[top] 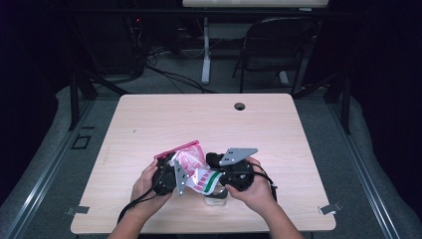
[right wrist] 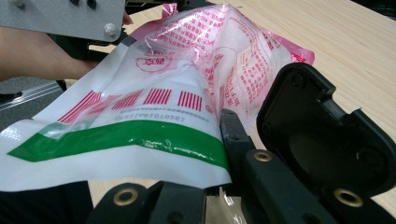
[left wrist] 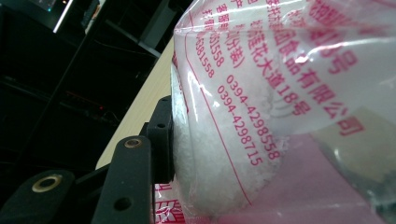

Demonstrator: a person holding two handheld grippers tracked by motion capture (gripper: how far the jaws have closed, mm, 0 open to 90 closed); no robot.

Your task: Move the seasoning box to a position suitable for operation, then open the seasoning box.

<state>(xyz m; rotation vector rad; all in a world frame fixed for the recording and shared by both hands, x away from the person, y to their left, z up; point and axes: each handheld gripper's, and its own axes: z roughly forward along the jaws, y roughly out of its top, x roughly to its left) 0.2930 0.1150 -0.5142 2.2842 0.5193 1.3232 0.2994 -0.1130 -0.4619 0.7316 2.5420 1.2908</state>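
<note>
A clear plastic bag [top: 195,172] with red print, a green stripe and white grains inside hangs between both grippers over the near middle of the table [top: 164,119]. My left gripper [top: 171,180] is shut on its bulging, grain-filled part; in the left gripper view one black finger [left wrist: 161,137] presses into the bag [left wrist: 261,107]. My right gripper [top: 219,183] is shut on the flat end with the green stripe. In the right gripper view the bag [right wrist: 154,112] drapes over the jaws, and one finger [right wrist: 232,133] shows beside it.
A small clear plastic thing [top: 217,198] lies on the table under the bag. The table has a cable hole [top: 240,106] at its far side. A folding chair [top: 278,45] and a desk leg [top: 205,55] stand beyond it. The left hand's forearm [right wrist: 37,56] shows behind the bag.
</note>
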